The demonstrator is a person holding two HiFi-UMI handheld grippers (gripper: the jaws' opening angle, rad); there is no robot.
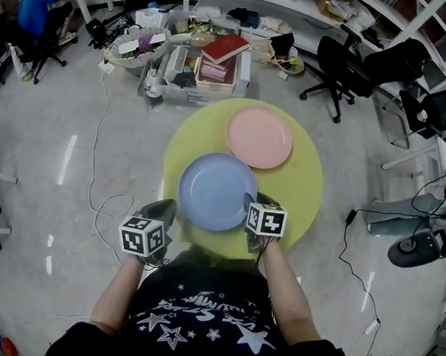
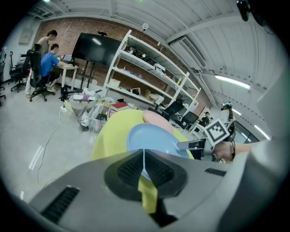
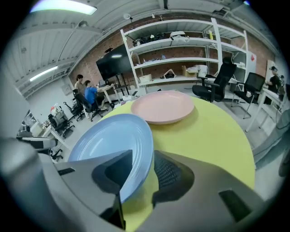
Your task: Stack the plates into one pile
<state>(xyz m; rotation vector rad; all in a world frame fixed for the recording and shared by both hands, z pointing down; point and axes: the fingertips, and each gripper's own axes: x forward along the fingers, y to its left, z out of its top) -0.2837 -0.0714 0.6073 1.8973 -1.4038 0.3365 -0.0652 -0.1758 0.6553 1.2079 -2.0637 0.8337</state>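
**Blue plate lying in front of pink, its rim between spread right jaws**

Head view: a round yellow table [image 1: 303, 187] is sitting at the centre of the frame. A blue plate [image 1: 216, 190] is lying on its lower half, and a pink plate [image 1: 259, 136] is resting just above and to the right of it, the two rims near each other. The right gripper [image 1: 253, 203] is reaching onto the blue plate's lower right rim. The left gripper [image 1: 161, 209] is hanging at the table's lower left edge, just beside the blue plate.

Left gripper view: the left gripper [image 2: 144, 156] is keeping its jaws pressed together with nothing between them. The blue plate [image 2: 149, 136] is lying beyond them, and the pink plate [image 2: 158, 120] is peeking out behind it.

Right gripper view: the right gripper [image 3: 142, 158] is holding its jaws spread, with the blue plate's [image 3: 108, 140] near rim standing between them and a gap showing at the right pad. The pink plate [image 3: 163, 106] is sitting farther back, at upper centre.
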